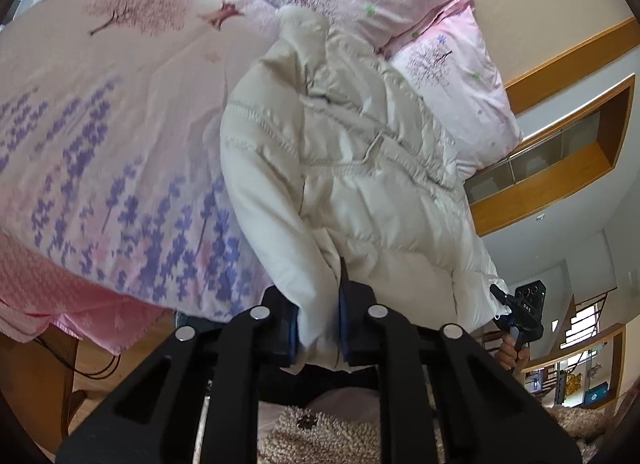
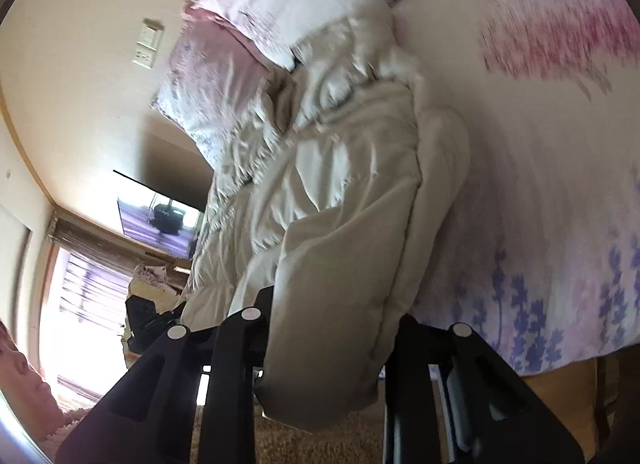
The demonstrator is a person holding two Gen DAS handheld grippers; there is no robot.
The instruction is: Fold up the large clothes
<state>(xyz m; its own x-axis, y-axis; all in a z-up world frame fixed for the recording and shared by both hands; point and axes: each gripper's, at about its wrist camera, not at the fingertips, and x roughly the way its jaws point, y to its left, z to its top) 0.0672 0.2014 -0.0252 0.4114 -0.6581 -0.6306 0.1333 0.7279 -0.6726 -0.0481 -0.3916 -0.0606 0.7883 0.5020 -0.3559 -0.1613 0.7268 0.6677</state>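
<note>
My left gripper (image 1: 318,324) is clamped on the hem edge of the cream puffer coat (image 1: 340,152), the fabric pinched between the two blue pads. My right gripper (image 2: 332,348) has a thick, padded corner of the same coat (image 2: 340,192) sitting between its fingers; the jaws stand wide around the bulk, and I cannot tell whether they are actually pressing it. In the left view I can also see the right gripper (image 1: 520,316) off at the coat's other lower corner, so I hold one end of the hem in each hand.

From both grippers the coat runs straight away from me, its long axis pointing up the bed toward the pillows (image 1: 452,76), where the collar end lies. It rests on the floral bedspread (image 1: 100,124), with the hem end hanging at the near edge of the bed.

I judge the next move to be carrying the hem forward along that axis toward the collar; both hands are equally near, so they should travel together to keep the fold square
</note>
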